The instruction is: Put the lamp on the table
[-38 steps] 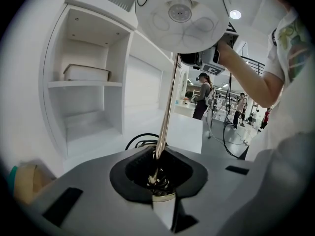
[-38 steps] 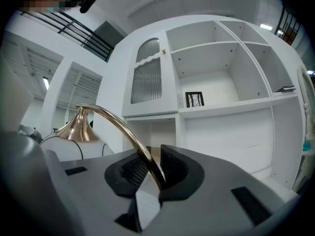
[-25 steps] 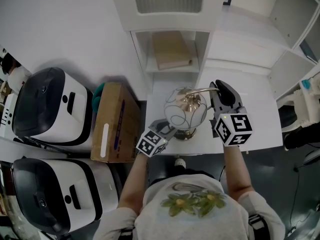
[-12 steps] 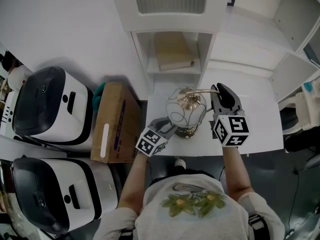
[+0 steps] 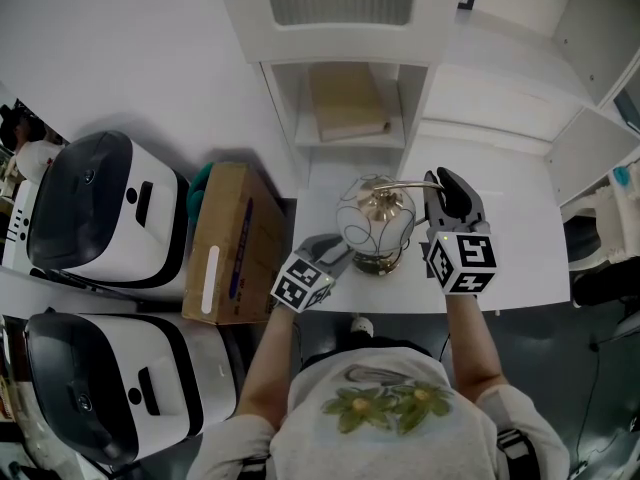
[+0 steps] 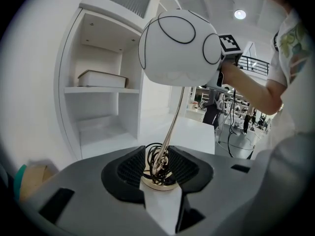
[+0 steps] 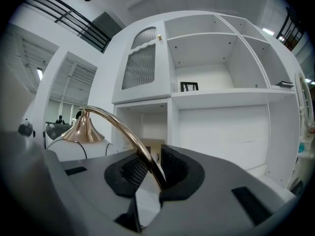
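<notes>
We hold the lamp (image 5: 376,230) upright over the table (image 5: 520,253), left claw (image 5: 345,256) clamped on its base (image 6: 158,181), right claw (image 5: 441,186) pinching the stiff brass arm (image 7: 123,129); the globe (image 5: 360,220) looks fragile and top-heavy.

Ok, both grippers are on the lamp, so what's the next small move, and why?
Probably open the right gripper first. The lamp looks settled, its base resting on the white table. The left gripper grips that base and can steady it, while the right only clamps the curved brass arm.
</notes>
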Motion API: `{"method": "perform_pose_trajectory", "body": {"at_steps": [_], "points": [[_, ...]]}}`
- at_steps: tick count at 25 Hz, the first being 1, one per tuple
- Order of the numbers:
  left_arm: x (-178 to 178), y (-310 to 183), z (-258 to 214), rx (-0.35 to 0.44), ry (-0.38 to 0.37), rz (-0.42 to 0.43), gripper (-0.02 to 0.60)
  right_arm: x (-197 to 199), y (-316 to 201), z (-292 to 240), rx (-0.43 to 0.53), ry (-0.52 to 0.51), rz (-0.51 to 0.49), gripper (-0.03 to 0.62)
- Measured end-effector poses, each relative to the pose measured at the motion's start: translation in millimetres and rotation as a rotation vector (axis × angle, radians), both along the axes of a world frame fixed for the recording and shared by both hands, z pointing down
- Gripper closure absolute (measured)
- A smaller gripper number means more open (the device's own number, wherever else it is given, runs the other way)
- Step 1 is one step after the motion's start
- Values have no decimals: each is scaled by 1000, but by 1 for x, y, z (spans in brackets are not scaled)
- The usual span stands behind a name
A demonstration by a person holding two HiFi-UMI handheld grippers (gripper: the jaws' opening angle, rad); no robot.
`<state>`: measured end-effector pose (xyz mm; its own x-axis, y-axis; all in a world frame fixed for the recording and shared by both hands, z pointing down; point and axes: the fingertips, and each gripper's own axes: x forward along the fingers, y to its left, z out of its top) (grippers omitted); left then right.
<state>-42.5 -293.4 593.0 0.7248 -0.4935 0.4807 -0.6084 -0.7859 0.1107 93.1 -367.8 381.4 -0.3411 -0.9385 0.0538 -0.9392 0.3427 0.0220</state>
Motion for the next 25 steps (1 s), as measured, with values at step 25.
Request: {"method": "perform_pose_trajectory", "body": {"at_steps": [25], "points": [[2, -3, 0, -5, 7, -5, 445, -4, 4, 26, -32, 57, 1, 514]]}}
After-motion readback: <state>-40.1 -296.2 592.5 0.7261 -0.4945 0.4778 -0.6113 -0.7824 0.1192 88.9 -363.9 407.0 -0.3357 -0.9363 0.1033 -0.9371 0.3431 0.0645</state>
